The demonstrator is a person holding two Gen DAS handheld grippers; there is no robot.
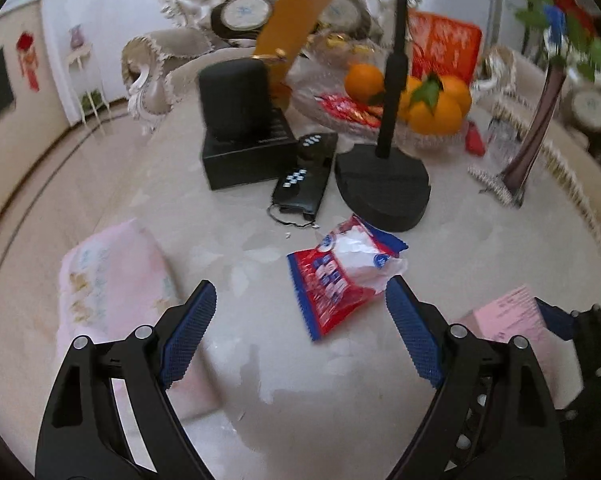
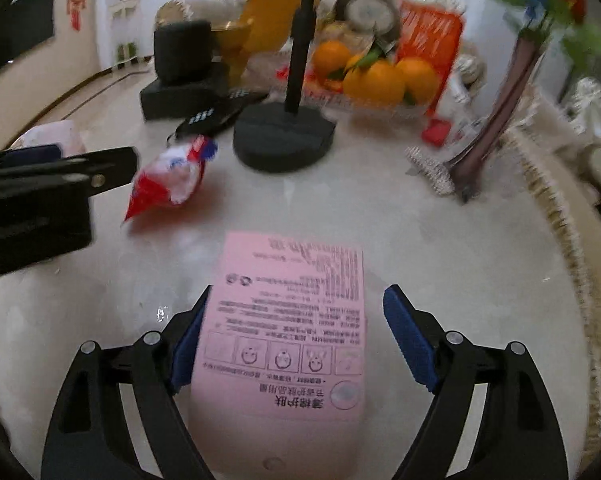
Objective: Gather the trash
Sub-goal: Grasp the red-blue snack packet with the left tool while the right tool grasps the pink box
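Two pieces of trash lie on the pale marble table (image 1: 260, 360): one red-and-white wrapper (image 1: 344, 276) and one pink sachet (image 2: 288, 336). Around them are one black stand (image 1: 382, 184) with an upright pole, two black remotes (image 1: 302, 178) lying side by side, one black box (image 1: 244, 152) with a dark speaker on top, about four oranges (image 1: 432, 104) in a glass bowl, one dark vase (image 1: 536, 132) with flowers, and one pale pink tissue pack (image 1: 116, 280). Taking the stand as landmark, the wrapper lies just in front of its base, near but apart from it, its long axis running diagonally, with the crumpled white end toward the stand and the red serrated end toward the camera. The sachet lies well in front of the stand and to the right of the wrapper, its long axis running away from the right wrist camera, printed text upside down in that view. The left gripper (image 1: 300, 308) has its blue-padded fingers spread wide over bare table short of the wrapper, touching nothing. The right gripper (image 2: 296, 312) is also spread, one finger on each side of the sachet; the left finger's pad is partly hidden behind the sachet's edge, and contact cannot be told. Behind the stand are an ornate cream sofa (image 1: 188, 20), a red cushion, and white walls with small pictures.
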